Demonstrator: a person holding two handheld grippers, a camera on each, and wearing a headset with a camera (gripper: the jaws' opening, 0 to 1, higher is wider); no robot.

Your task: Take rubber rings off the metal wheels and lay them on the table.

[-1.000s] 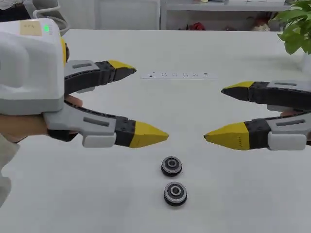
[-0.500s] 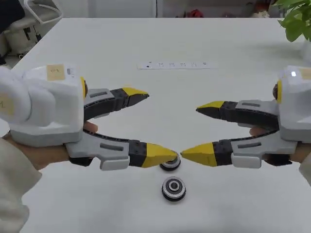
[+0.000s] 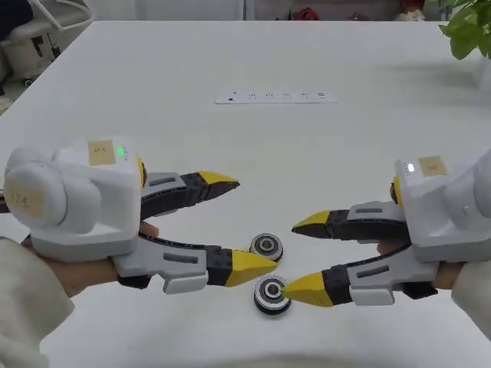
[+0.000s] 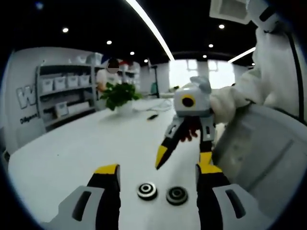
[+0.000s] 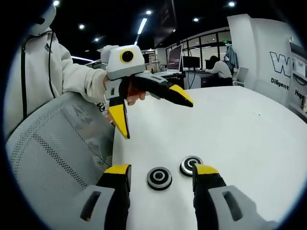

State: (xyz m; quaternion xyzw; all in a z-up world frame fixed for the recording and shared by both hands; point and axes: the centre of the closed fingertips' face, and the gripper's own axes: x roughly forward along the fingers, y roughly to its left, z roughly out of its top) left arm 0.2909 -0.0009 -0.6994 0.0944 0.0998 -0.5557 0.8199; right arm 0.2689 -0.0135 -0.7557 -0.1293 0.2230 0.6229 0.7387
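Note:
Two small metal wheels with black rubber rings lie flat on the white table [image 3: 345, 146]: a far wheel [image 3: 266, 246] and a near wheel [image 3: 271, 294]. My left gripper [image 3: 239, 222] comes in from the left, open, its lower yellow tip just left of the far wheel. From the right my right gripper [image 3: 299, 257] is open, with its lower tip touching or almost touching the near wheel. In the left gripper view both wheels [image 4: 147, 190] [image 4: 177, 195] lie between the open jaws. The right gripper view shows the wheels [image 5: 159, 178] [image 5: 191, 165] ahead of its open jaws, and the left gripper [image 5: 144, 96] beyond.
A white power strip [image 3: 274, 97] lies on the table further back. A green plant [image 3: 468, 31] stands at the far right corner, and a chair [image 3: 46, 31] at the far left. A grey mesh chair back [image 5: 53, 143] is beside the table's near edge.
Both grippers have come down and inward to the wheels, still open. The right gripper's lower tip now sits at the near wheel. The wheels have not moved.

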